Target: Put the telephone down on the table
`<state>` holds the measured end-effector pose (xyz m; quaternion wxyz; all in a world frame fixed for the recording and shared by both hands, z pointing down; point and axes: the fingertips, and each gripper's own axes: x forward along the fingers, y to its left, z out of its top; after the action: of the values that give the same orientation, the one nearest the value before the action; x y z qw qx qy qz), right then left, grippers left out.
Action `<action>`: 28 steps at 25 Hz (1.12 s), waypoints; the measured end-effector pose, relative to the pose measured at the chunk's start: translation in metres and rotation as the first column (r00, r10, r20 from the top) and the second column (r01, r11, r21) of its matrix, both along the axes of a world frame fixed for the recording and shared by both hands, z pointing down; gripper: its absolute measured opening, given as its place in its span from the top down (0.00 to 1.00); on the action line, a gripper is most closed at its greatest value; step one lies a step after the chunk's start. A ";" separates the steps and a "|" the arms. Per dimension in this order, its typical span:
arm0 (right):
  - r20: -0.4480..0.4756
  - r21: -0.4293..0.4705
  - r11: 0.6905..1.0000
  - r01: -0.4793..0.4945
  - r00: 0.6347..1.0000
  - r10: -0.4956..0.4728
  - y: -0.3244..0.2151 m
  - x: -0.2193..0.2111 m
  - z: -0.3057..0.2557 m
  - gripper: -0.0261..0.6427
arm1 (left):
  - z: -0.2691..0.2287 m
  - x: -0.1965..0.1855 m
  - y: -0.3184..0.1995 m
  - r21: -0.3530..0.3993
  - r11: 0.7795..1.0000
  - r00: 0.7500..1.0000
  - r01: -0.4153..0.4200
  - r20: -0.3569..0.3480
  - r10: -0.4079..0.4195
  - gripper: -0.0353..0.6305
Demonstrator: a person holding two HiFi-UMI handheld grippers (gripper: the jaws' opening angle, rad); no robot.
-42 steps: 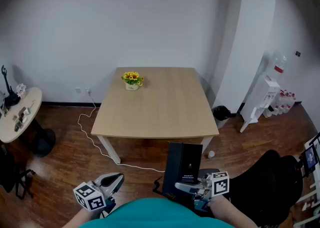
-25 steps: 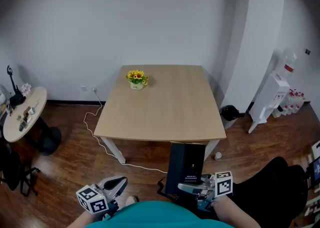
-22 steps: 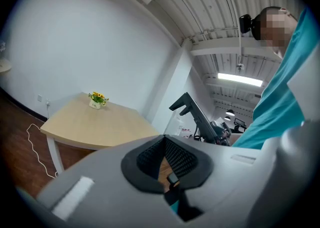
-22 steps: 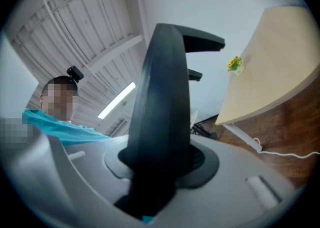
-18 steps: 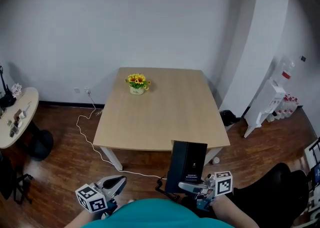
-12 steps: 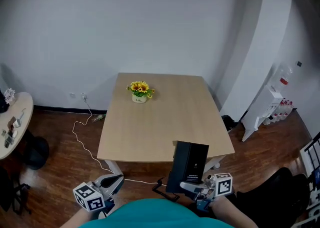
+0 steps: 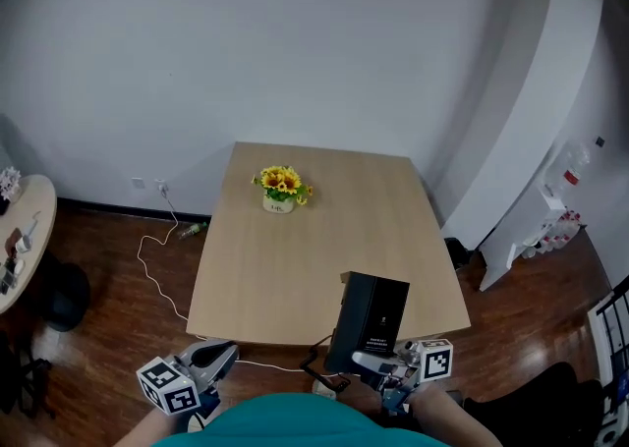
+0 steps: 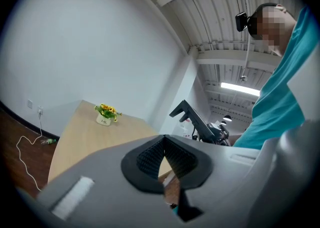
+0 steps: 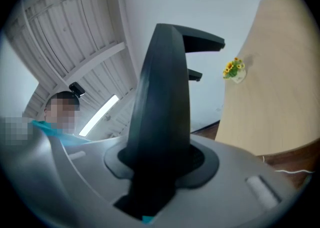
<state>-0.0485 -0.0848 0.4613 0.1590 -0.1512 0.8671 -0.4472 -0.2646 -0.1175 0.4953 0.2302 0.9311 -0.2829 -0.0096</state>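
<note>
Head view: right tool [image 7: 377, 365] clamped on the base of the black telephone [image 7: 370, 317], which stands upright above it. Table [image 7: 257, 273] just ahead, sunflower pot [image 7: 281, 191] farther. Left tool [image 7: 218, 355]: jaws together, empty.

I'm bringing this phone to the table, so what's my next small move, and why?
Probably carry the phone forward over the table. The right gripper is clamped on its lower end, it hangs at the near edge, and only the flowers stand on the table, far back.
</note>
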 end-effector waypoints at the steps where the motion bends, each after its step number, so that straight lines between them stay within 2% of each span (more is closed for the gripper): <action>1: 0.001 -0.003 1.000 0.010 1.000 -0.010 -0.010 0.007 0.004 0.72 | 0.000 0.006 -0.007 0.001 1.000 1.000 0.011 0.008 -0.011 0.94; 6: -0.007 -0.012 0.996 0.087 0.996 -0.087 -0.070 0.051 0.028 0.72 | 0.002 0.037 -0.055 -0.006 0.992 0.990 0.129 0.056 -0.128 0.94; 9: -0.039 -0.028 0.988 0.151 0.988 -0.152 -0.106 0.080 0.039 0.72 | -0.002 0.067 -0.081 -0.037 0.978 0.979 0.203 0.015 -0.203 0.94; 13: -0.041 -0.029 0.978 0.205 0.978 -0.206 -0.157 0.114 0.047 0.72 | -0.005 0.115 -0.106 -0.044 0.975 0.976 0.219 0.033 -0.217 0.94; 16: -0.044 -0.041 0.976 0.212 0.976 -0.214 -0.200 0.133 0.054 0.72 | -0.002 0.137 -0.119 -0.054 0.974 0.975 0.219 0.054 -0.216 0.94; 22: -0.029 -0.088 0.977 0.193 0.980 -0.196 -0.275 0.148 0.074 0.72 | 0.008 0.142 -0.148 -0.082 0.966 0.968 0.246 0.067 -0.241 0.94; 28: -0.022 -0.129 0.976 0.174 0.984 -0.179 -0.337 0.143 0.099 0.72 | 0.026 0.133 -0.170 -0.125 0.967 0.973 0.223 0.084 -0.214 0.94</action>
<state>0.0941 -0.4219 0.5607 0.0944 -0.0907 0.8496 -0.5110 -0.1313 -0.2877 0.5213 0.2797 0.8764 -0.3916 0.0165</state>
